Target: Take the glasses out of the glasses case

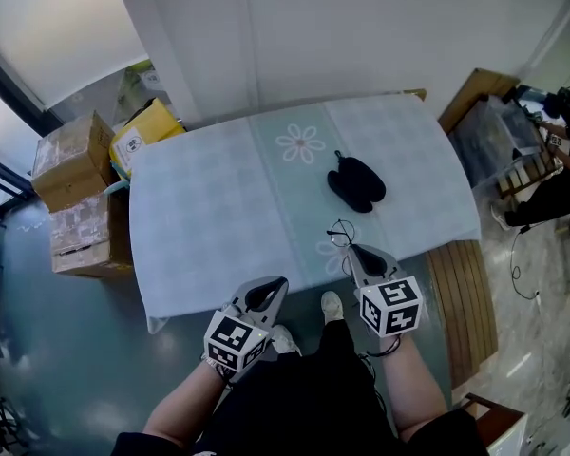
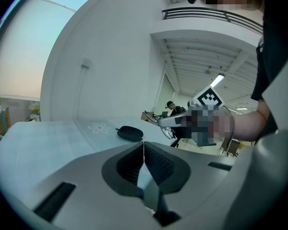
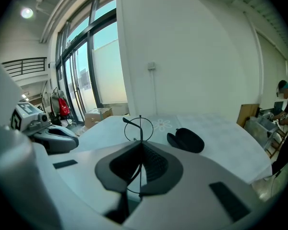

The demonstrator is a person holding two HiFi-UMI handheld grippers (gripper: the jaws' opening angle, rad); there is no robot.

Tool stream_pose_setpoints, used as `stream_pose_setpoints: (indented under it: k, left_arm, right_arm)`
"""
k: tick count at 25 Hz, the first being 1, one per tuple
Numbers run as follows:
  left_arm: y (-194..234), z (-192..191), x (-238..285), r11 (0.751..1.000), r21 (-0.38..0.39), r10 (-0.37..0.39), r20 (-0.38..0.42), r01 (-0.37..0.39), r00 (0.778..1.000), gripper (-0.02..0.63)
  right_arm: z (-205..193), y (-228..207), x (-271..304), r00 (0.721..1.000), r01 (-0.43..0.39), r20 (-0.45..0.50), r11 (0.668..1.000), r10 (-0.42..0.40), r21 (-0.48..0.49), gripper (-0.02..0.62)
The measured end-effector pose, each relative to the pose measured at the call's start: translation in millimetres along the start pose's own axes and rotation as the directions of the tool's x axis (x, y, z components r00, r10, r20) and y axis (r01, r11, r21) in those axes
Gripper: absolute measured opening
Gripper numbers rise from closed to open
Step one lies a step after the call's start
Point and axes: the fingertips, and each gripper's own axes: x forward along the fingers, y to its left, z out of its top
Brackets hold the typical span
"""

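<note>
Glasses [image 3: 138, 127] are out, pinched by the frame in the right gripper [image 1: 352, 252] jaws near the front edge of the surface [image 1: 209, 207]. The open glasses case [image 1: 357, 182] lies just beyond. Left gripper [image 1: 270, 291] jaws are clenched on nothing. I'd lower them slowly and set them down clear of the case.

Black glasses case [image 1: 356, 182], oval and smooth, lying open on the table [image 1: 209, 207], a little right of its middle, the two halves spread side by side. Glasses [image 1: 340, 234] out of the case and apart from it: thin dark wire frame, round lenses, one temple sticking out to the side. Clamped upright between the closed jaws of the right gripper [image 1: 350, 249], just over the table's near edge.
</note>
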Motion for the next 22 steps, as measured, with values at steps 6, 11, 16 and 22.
stream_pose_setpoints:
  k: [6,11,16,22]
  left_arm:
    - [-6,-7,-2,1.000,-0.016,-0.013,0.007,0.013,1.000,0.029]
    - [-19,-9,4,1.000,-0.021,-0.018,0.005,0.018,1.000,0.029]
    - [-34,-6,9,1.000,-0.015,-0.001,0.013,0.002,1.000,0.029]
    - [-57,-2,19,0.999,-0.022,0.036,0.021,-0.035,0.999,0.029]
  right_arm:
    - [-10,9,-18,1.000,0.006,-0.004,1.000,-0.006,0.011,0.025]
    - [-19,8,-33,1.000,-0.001,-0.012,1.000,0.001,0.013,0.025]
    - [-27,6,-46,0.999,-0.031,-0.009,0.999,0.031,0.011,0.025]
    - [-33,-1,-64,0.996,-0.085,-0.002,0.996,0.085,-0.001,0.025]
